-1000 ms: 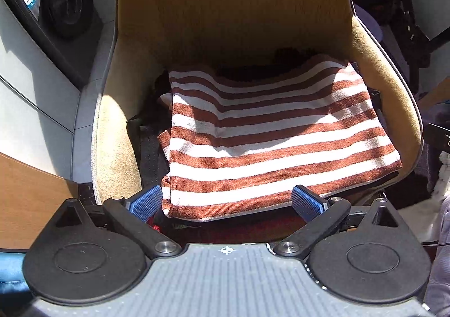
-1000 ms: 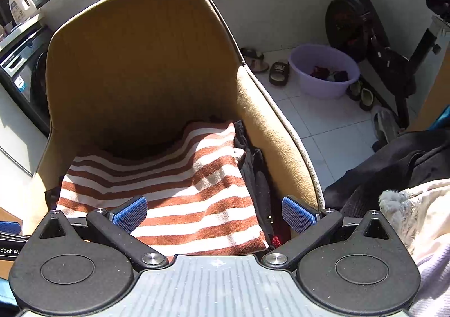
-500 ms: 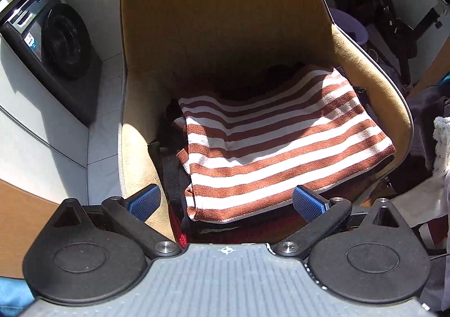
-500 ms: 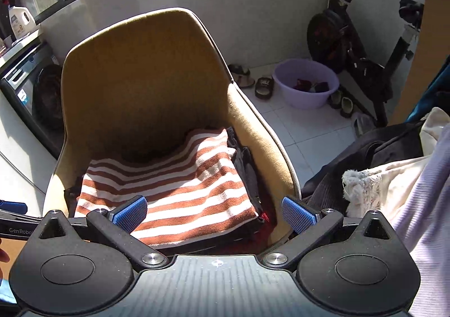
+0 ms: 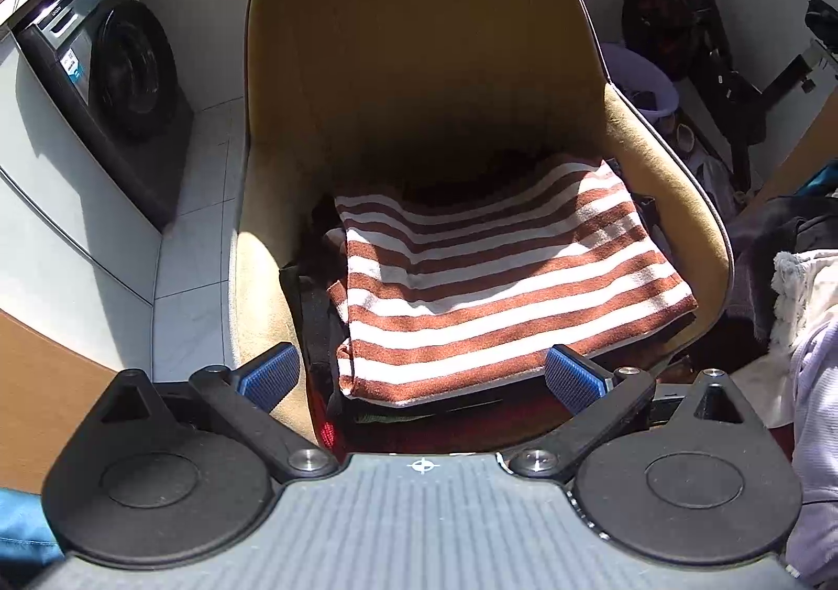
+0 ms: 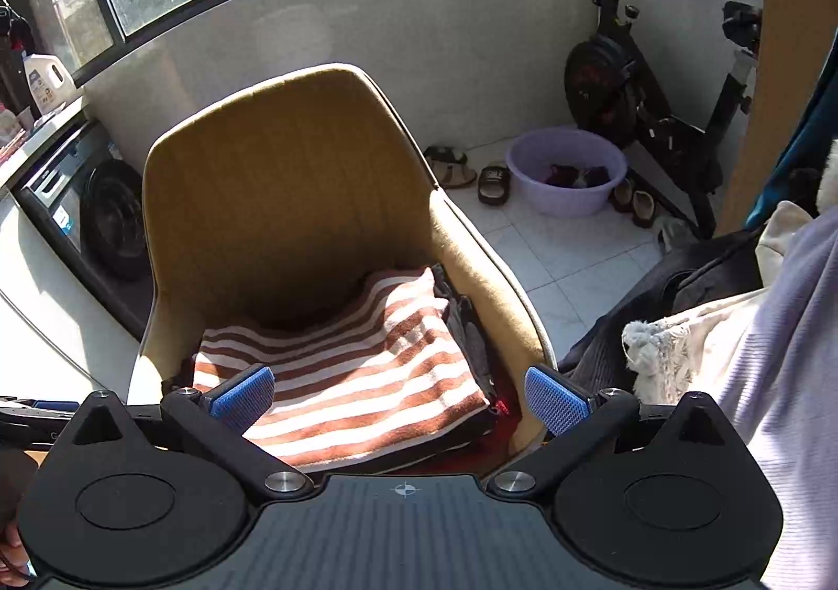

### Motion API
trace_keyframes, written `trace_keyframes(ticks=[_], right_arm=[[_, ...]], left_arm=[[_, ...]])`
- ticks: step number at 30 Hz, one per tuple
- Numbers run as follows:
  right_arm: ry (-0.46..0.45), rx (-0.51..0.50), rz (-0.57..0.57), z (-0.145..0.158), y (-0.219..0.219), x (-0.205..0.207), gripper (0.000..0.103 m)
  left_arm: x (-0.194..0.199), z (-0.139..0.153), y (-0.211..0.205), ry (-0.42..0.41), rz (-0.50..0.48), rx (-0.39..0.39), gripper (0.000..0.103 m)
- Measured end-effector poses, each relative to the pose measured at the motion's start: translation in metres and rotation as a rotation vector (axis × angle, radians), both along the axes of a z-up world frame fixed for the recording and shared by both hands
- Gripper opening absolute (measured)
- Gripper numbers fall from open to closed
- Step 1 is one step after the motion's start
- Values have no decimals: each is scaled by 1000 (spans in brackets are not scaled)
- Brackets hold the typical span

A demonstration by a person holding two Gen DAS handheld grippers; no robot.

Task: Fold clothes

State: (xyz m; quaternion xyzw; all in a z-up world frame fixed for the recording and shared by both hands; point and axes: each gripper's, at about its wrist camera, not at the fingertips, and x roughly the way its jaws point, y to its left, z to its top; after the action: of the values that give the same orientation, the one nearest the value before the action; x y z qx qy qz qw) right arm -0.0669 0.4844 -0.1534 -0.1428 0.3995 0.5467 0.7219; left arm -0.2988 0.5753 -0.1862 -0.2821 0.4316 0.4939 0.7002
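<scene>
I am hovering over the armchair [image 5: 419,40], where the striped top [image 5: 497,286] is lying folded flat on a stack of dark clothes [image 5: 319,307] in the seat. A loose heap of clothes [image 6: 696,328] is waiting at three o'clock. My left gripper [image 5: 419,375] and right gripper [image 6: 400,399] are both hanging spread wide, pinching nothing. I am judging that a careless dip could rumple the folded top or tip the stack. The washing machine [image 5: 105,66] at ten o'clock is carrying labels too small to read.
</scene>
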Motion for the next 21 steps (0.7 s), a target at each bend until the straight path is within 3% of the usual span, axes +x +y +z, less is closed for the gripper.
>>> trace_keyframes(ticks=[10, 21], right_arm=[[-8, 12, -28, 32, -47, 27, 102], [16, 56, -63, 57, -130, 47, 102]], left_arm=[[42, 32, -45, -19, -13, 12, 102], [82, 75, -118, -28, -74, 64, 102]])
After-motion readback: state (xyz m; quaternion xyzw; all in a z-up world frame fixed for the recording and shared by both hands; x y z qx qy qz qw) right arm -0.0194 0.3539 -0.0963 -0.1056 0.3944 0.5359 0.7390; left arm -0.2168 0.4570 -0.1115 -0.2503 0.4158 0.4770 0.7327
